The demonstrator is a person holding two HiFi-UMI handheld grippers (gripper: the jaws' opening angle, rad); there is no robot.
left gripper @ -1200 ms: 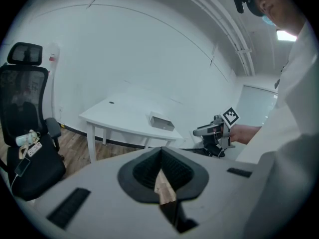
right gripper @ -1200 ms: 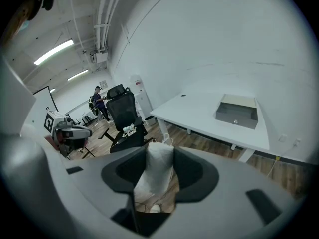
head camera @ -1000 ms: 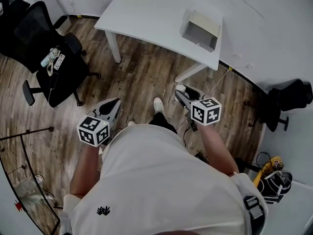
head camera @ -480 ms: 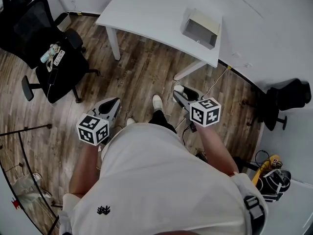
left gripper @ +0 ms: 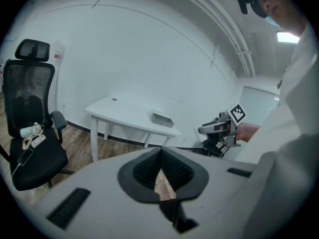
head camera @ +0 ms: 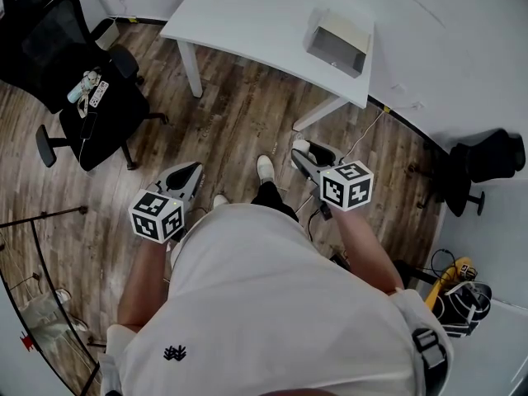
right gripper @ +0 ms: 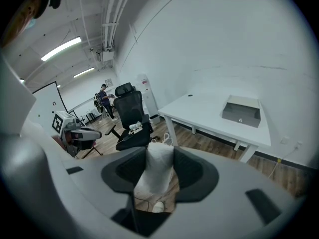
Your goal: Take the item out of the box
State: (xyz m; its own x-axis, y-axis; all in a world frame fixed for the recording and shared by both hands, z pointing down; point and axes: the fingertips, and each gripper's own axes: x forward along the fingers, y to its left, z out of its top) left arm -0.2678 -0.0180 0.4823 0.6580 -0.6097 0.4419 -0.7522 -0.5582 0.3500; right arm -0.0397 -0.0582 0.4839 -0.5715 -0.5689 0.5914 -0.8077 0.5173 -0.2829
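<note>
A grey open box (head camera: 338, 45) stands on the white table (head camera: 247, 19), far from both grippers; it also shows as the box (right gripper: 241, 111) and the box (left gripper: 162, 119). My right gripper (head camera: 304, 152) is held over the wooden floor, shut on a white soft item (right gripper: 158, 169) that fills the space between its pads. The item's end shows at the jaw tips (head camera: 302, 147). My left gripper (head camera: 188, 174) hangs at my left side, its pads touching with nothing between them. Each gripper shows in the other's view: right gripper (left gripper: 213, 129), left gripper (right gripper: 82, 132).
A black office chair (head camera: 91, 97) with small objects on its seat stands at the left. Another black chair (head camera: 483, 167) is by the right wall. Cables and a yellow object (head camera: 455, 273) lie on the floor. A person (right gripper: 104, 96) stands far off.
The table and box have slid slightly up in the head view. Both grippers keep the same pose, the right one still shut on the white item.
</note>
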